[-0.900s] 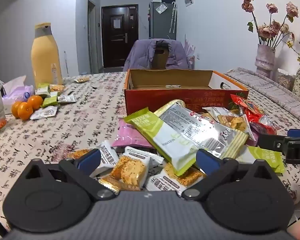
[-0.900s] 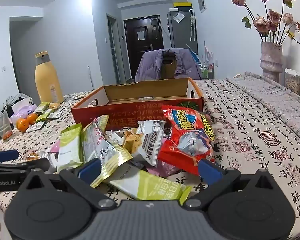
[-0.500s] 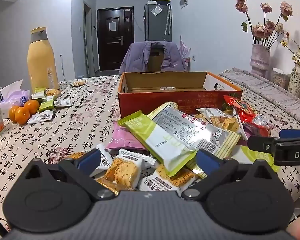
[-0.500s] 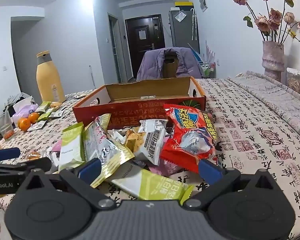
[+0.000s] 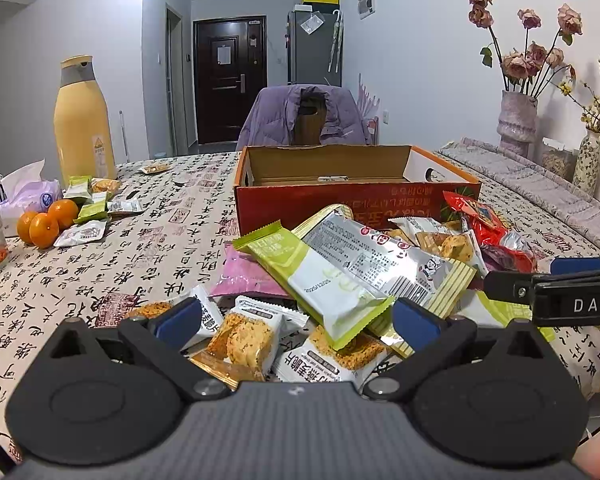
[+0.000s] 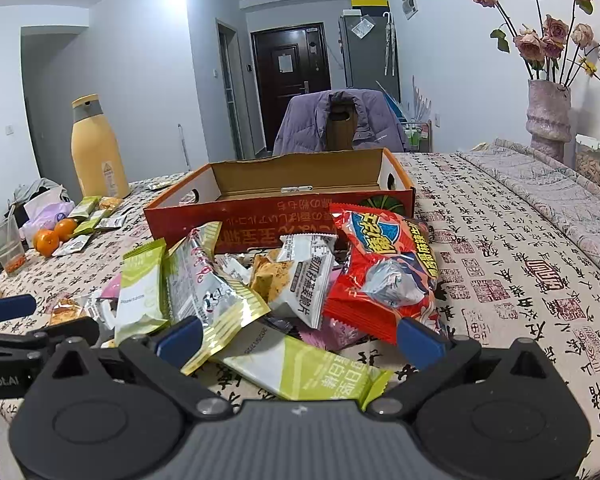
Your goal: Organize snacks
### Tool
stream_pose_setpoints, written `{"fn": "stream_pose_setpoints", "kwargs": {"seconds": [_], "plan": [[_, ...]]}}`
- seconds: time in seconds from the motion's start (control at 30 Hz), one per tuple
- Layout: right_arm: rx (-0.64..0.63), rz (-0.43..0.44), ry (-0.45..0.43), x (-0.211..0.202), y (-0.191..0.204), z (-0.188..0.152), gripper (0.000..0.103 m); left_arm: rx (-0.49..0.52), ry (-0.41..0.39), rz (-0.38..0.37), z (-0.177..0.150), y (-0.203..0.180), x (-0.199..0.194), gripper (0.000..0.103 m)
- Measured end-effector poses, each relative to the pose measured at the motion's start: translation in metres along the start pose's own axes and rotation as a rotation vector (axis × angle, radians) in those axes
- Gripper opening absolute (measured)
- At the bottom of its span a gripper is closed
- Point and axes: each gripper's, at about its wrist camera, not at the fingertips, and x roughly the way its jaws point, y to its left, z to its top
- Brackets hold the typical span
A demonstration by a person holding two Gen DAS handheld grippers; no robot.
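Though partly cropped, "DAS" on right gripper (image 5: 548, 280)

on your counter (image 5: 148, 248) the snack pile (image 5: 340, 280) lies straight ahead at 12 o'clock, just before the open box (image 5: 356, 200), which touches its far edge. behind the box, at 12, stands a chair (image 5: 304, 120). at 10 o'clock, well apart from the pile, a tall bottle (image 5: 84, 124) stands behind a few loose packets (image 5: 96, 204), with the oranges (image 5: 46, 220) just left of them. at 2 o'clock a vase (image 5: 516, 120) stands at the far edge.
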Motion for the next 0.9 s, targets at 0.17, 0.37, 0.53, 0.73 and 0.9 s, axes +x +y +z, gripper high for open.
{"fn": "stream_pose_setpoints", "kwargs": {"seconds": [0.17, 0.37, 0.53, 0.73, 0.9], "plan": [[-0.005, 0.002, 0.001, -0.0004, 0.0011, -0.0003, 0.103, -0.003, 0.000, 0.000, -0.0001, 0.0001, 0.0003, 0.103], [-0.001, 0.002, 0.008, 0.0006, 0.0003, -0.0021, 0.103, -0.002, -0.004, 0.002, -0.0007, -0.0006, -0.0003, 0.103], [0.000, 0.002, 0.010, 0.0010, -0.0002, -0.0021, 0.103, -0.006, -0.004, 0.001, -0.0012, -0.0005, -0.0008, 0.103], [-0.002, 0.004, 0.012, 0.0017, 0.0002, -0.0021, 0.103, -0.002, -0.006, 0.003, -0.0007, -0.0012, -0.0010, 0.103], [-0.002, 0.004, 0.012, 0.0019, 0.0003, -0.0023, 0.103, -0.004, -0.009, 0.002, -0.0006, -0.0009, -0.0011, 0.103]]}}
